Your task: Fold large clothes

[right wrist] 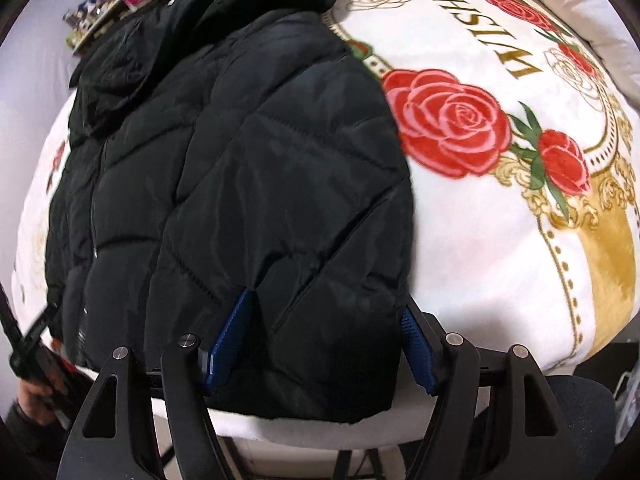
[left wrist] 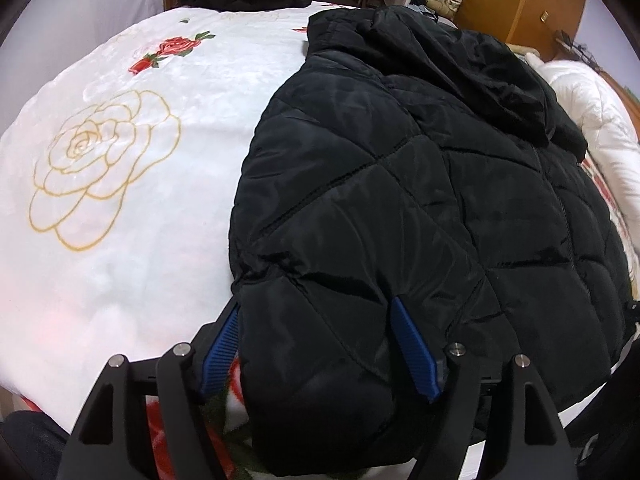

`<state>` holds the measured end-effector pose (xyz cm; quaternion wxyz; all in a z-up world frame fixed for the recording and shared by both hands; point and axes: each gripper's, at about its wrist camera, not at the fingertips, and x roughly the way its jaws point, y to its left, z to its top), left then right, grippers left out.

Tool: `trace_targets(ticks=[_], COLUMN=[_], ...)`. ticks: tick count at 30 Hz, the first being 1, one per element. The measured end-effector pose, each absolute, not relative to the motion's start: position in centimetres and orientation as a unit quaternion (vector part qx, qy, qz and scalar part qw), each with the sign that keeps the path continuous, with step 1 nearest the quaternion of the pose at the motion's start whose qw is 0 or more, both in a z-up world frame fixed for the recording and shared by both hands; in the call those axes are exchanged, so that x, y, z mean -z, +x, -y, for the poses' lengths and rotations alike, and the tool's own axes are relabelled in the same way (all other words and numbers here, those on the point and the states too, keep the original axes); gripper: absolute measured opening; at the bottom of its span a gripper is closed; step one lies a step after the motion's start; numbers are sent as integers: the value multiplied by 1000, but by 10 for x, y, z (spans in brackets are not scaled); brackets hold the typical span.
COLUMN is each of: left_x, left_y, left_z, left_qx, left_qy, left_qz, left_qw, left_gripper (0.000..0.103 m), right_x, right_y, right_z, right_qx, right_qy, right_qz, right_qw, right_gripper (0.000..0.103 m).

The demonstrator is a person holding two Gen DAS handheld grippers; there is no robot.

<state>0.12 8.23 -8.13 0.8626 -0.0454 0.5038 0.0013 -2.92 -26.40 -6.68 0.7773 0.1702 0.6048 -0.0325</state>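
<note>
The left gripper [left wrist: 316, 340] is sitting at the lower middle of its frame with its blue pads spread wide around the near left corner of the black jacket [left wrist: 400, 184]; the padded cloth is bulging between the pads, and whether they are pressing it I cannot tell. The jacket is lying across the right half of that frame, on the white rose blanket [left wrist: 120, 160] that is filling the left. In the other view the right gripper [right wrist: 328, 336] is straddling the jacket's [right wrist: 240, 160] near right corner the same way, equally wide. To fold well, both grippers should probably be pinching the hem through all layers, then lifting evenly so the puffy quilting is not slipping or twisting.
</note>
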Motion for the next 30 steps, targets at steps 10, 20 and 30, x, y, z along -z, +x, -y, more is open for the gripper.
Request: trace_targets(ticks=[10,20,30], left_x=[58,2,-25], left_y=[-1,-18,-5], left_z=[-73,-77,-77], left_qx=[8,24,28], left_qy=[-27,-44,-49], left_qz=[-512,-457,-421], left_qw=[859,888,905], left_gripper=[26,17,17], right_x=[46,-3,-27], right_y=[-40,-53,-49], right_z=[261,279,286], right_qx=[10,-22,-23], right_qy=[175,197,209], right_qz=[-589,-530,-497], right_qw=[789,825,842], right_gripper=[18,11,11])
